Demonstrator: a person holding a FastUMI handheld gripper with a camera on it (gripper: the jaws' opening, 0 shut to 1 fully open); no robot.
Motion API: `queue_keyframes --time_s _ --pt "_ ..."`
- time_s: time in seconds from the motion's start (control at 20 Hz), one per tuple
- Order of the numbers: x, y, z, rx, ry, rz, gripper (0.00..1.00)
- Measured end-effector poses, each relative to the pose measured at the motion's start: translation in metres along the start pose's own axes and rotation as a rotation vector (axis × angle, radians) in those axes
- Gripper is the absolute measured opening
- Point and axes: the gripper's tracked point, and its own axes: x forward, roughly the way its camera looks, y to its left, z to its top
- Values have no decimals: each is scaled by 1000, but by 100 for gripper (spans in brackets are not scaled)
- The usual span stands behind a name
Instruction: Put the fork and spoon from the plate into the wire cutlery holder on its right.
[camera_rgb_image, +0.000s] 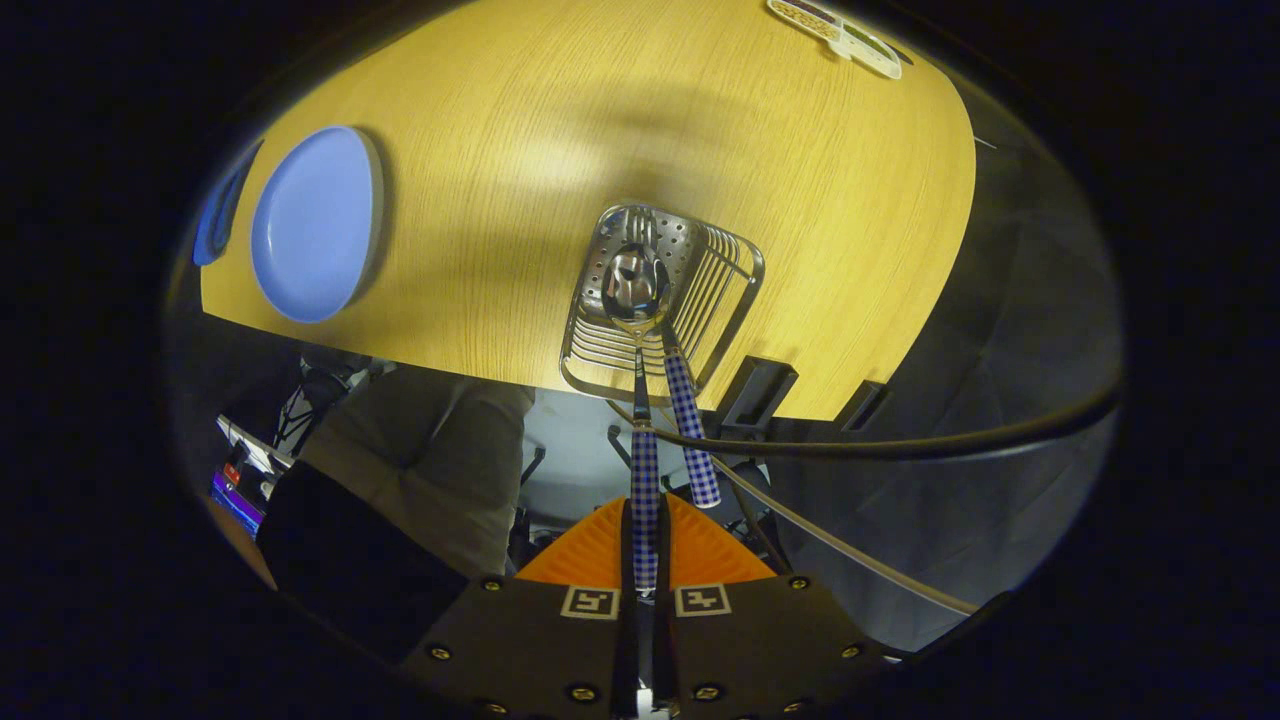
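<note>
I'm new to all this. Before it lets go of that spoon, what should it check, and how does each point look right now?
1. gripper shut on the spoon handle: ok, both fingers press it.
2. Spoon bowl over the wire cutlery holder: ok.
3. Spoon bowl resting on the holder's bottom: cannot tell.
4. fork already in the holder: ok, its checked handle sticks out beside the spoon's.
5. blue plate free of cutlery: ok.
6. Holder fully on the table: not ok, it looks to sit right at the near edge.
</note>
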Motion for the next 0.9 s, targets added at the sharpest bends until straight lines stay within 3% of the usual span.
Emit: queue_keyframes --time_s 0.25,0.55,0.6,0.8,0.85,0.9 --pt "3 -3 9 -7 4 3 6" --pt "-4 -4 20 -4 -32 22 23" --pt "-4 -4 19 -4 -34 23 31" --pt "-14 -6 9 9 -70 26 34" --pt "-18 -5 4 16 -94 29 44" --pt "-22 -5 -2 36 -120 28 61"
